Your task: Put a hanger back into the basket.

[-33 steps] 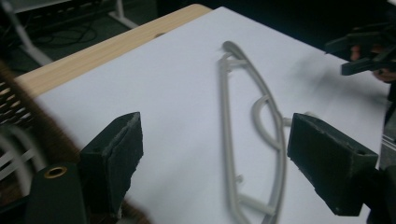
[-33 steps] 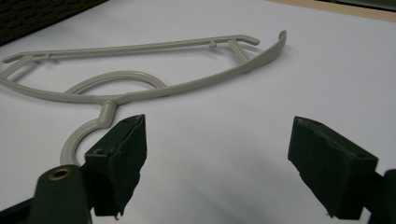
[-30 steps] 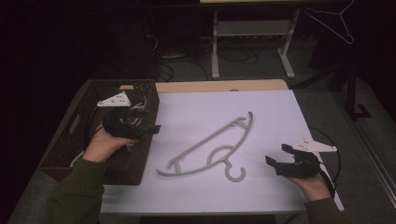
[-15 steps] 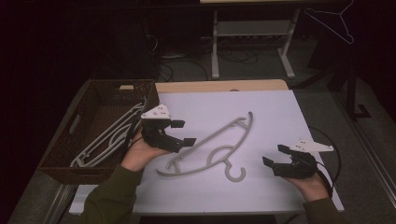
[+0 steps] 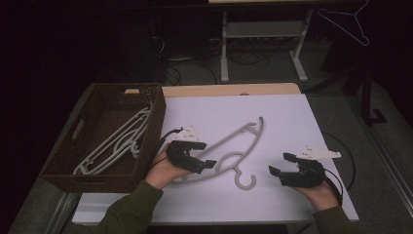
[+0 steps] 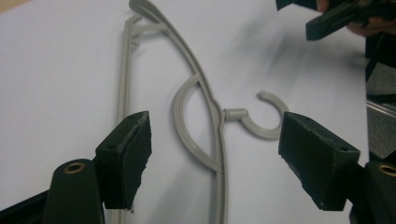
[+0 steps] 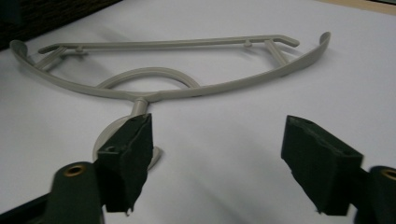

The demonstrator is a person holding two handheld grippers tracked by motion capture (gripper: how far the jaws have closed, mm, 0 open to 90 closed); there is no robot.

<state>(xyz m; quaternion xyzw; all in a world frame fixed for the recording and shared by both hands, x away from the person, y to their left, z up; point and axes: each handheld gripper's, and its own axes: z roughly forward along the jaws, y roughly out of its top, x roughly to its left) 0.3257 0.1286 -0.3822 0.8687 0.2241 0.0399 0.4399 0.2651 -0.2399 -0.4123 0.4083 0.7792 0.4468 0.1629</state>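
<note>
A grey plastic hanger [image 5: 229,144] lies flat on the white table top, hook toward the person. My left gripper [image 5: 207,155] hovers low over its left end, open, its jaws having just closed a little. In the left gripper view the hanger's [image 6: 201,81] arm and neck lie between the pads [image 6: 133,154], which do not touch it. My right gripper [image 5: 280,164] stands open to the right of the hook, its jaws also just narrowed, with nothing between them. In the right gripper view the hanger [image 7: 219,88] lies ahead of that gripper [image 7: 217,135].
A brown wicker basket [image 5: 107,176] at the table's left holds several grey hangers [image 5: 122,141]. A wooden strip [image 5: 224,90] runs along the far edge. Cables and white desk legs [image 5: 224,48] are on the floor behind. The other gripper [image 6: 336,18] shows at the top right of the left gripper view.
My left hand has come from over the basket, rightward and down, to the hanger's left end. The right hand has stayed where it was.
</note>
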